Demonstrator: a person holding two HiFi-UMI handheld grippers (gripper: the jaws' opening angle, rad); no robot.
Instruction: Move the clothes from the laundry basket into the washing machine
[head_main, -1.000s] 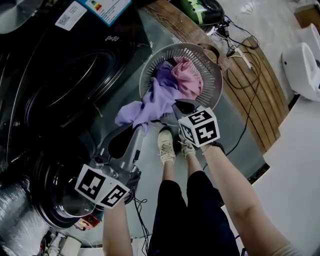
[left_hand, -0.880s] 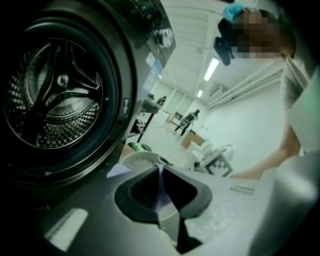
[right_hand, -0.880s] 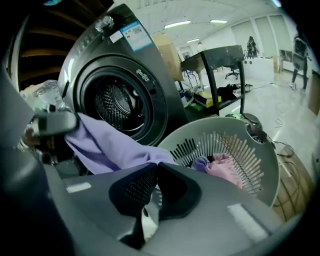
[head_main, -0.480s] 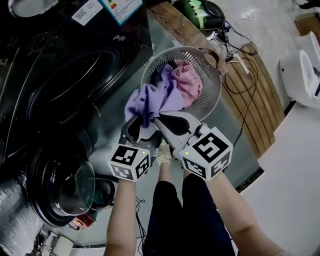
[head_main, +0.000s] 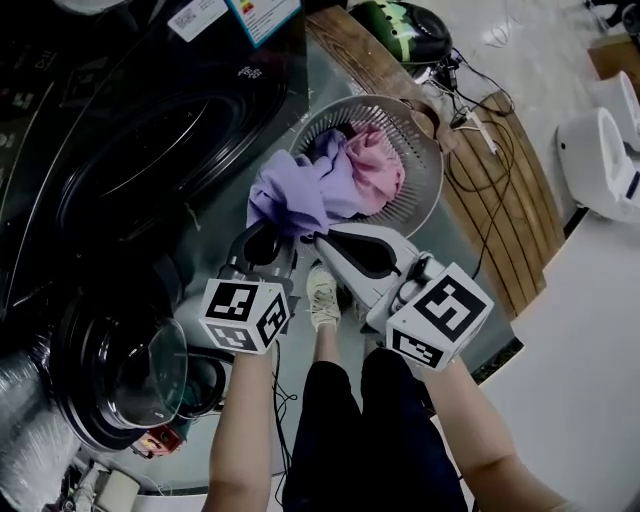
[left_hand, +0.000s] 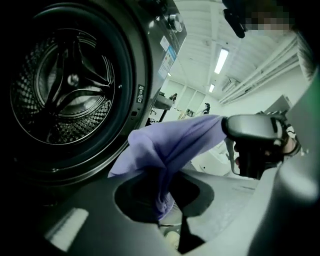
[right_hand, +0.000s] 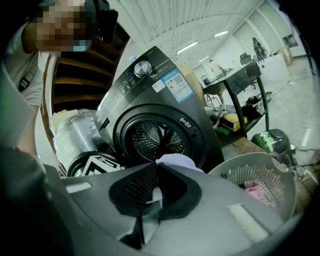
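A round white laundry basket (head_main: 425, 195) stands on the floor beside the dark washing machine (head_main: 130, 150). A pink garment (head_main: 378, 172) lies in it. A purple garment (head_main: 300, 195) hangs over its near rim, bunched between both grippers. My right gripper (head_main: 322, 240) is shut on that purple garment (right_hand: 175, 161) and is raised above the basket. My left gripper (head_main: 278, 228) is close beside it, shut on the same purple garment (left_hand: 170, 145). The left gripper view looks at the open drum (left_hand: 70, 85), with the garment stretched across to the right gripper's tip.
The washer's round door (head_main: 120, 370) stands swung open at the lower left. The person's shoes (head_main: 322, 295) are just before the basket. Cables (head_main: 490, 160) lie over a wooden board (head_main: 520, 200) at the right, with a white fixture (head_main: 600, 130) beyond.
The right gripper has come up out of the basket toward the camera, drawing the purple garment up. The left gripper has shifted right, close beside it, and the garment is now bunched between them.
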